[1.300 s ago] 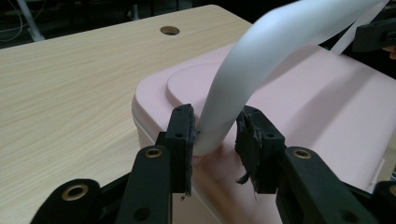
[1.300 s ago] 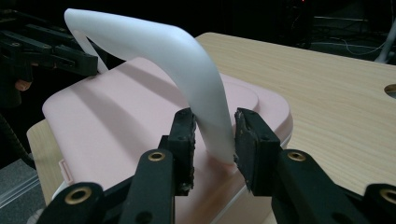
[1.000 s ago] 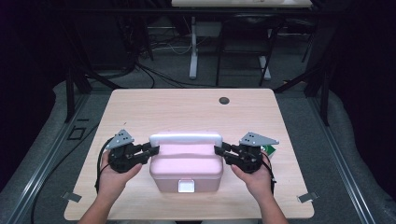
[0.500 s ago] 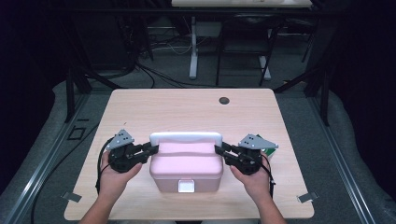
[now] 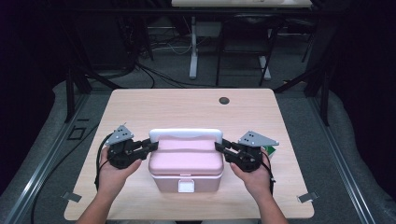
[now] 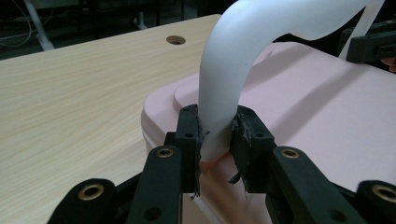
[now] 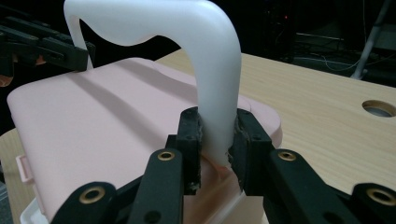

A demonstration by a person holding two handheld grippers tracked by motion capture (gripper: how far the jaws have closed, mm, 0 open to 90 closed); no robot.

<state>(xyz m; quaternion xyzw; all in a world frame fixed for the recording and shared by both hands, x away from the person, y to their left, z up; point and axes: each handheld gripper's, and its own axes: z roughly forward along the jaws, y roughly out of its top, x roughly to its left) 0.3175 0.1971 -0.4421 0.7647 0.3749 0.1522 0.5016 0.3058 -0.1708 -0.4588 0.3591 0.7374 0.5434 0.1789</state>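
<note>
The left gripper (image 6: 215,140) and right gripper (image 7: 217,140) each clamp one end of the white handle (image 5: 185,134) — pink box (image 5: 185,163) sits on the worktop (image 5: 187,107).

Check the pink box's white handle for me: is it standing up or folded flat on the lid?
Standing up. The white handle arches above the pink lid, with the left gripper and right gripper each clamped on one leg.

A pink box (image 5: 187,161) with a white base and a white front latch (image 5: 186,186) is sitting lid-closed on the near middle of the table (image 5: 196,105). Its white handle (image 5: 186,135) is standing raised over the lid's far edge, spanning the box's width.
</note>
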